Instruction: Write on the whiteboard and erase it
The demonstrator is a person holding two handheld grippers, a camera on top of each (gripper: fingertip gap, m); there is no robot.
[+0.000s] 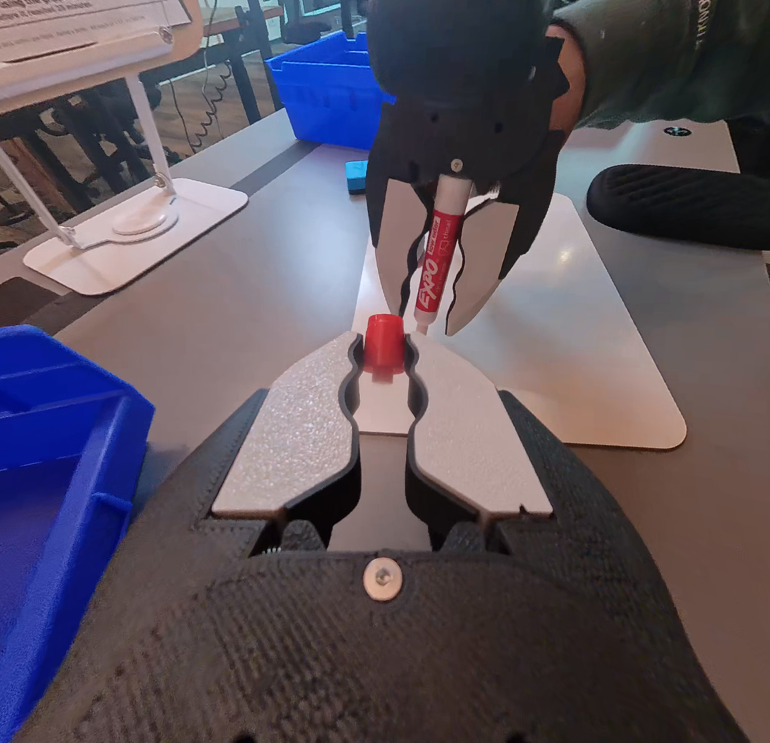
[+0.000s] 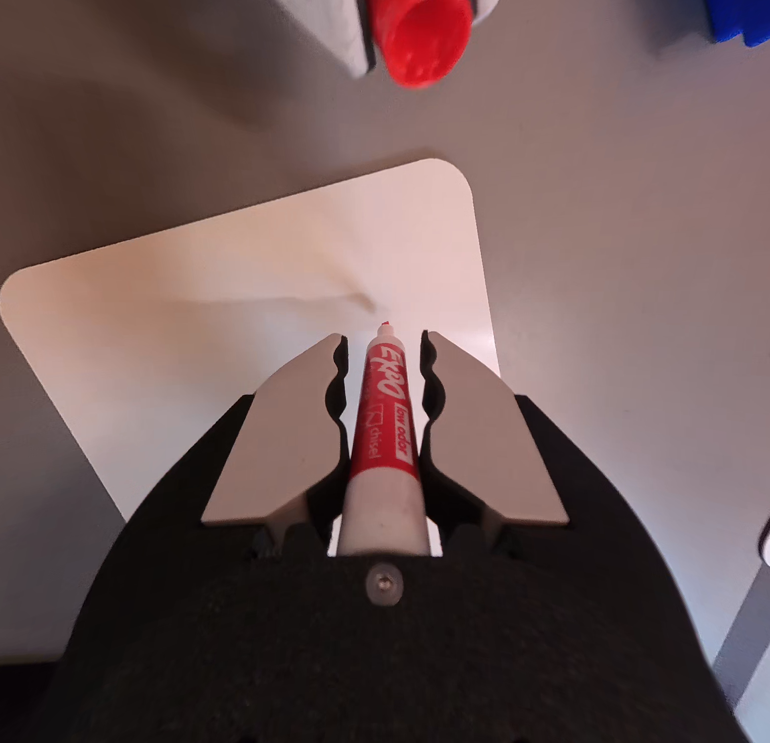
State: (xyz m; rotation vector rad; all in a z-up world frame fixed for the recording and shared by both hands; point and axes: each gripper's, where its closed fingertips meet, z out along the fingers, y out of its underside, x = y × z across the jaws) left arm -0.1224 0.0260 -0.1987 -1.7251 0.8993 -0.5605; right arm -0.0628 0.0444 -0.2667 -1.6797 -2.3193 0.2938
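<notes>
Closest to me in the left wrist view, my left gripper [image 1: 383, 350] has its jaws clenched on the red cap [image 1: 384, 344], which sits right at the fingertips with its open end facing away from me. So the uncapping looks done.

Just past the cap, my right gripper [image 1: 425, 327] points steeply down, its jaws grasping the marker [image 1: 437, 260] along the barrel, which runs lengthwise between the fingers. In the right wrist view the same marker [image 2: 385, 414] sticks out ahead of the fingertips with its red tip bare, aimed at the whiteboard [image 2: 250, 289]. I judge the tip to be at or just above the surface; I cannot tell whether it touches.

The whiteboard [image 1: 583, 348] lies flat on the grey worktop [image 1: 250, 285], and I see no red stroke on it, only faint smudging near the tip. So writing has not visibly begun, and erasing is all still ahead.

Farther back, a small blue eraser [image 1: 357, 176] rests on the worktop beside the board's far edge, untouched. Beyond it stands a blue bin [image 1: 325, 94], with another blue bin [image 1: 62, 452] at my near left, and a white stand [image 1: 137, 223] carrying a printed sheet off to the left.
</notes>
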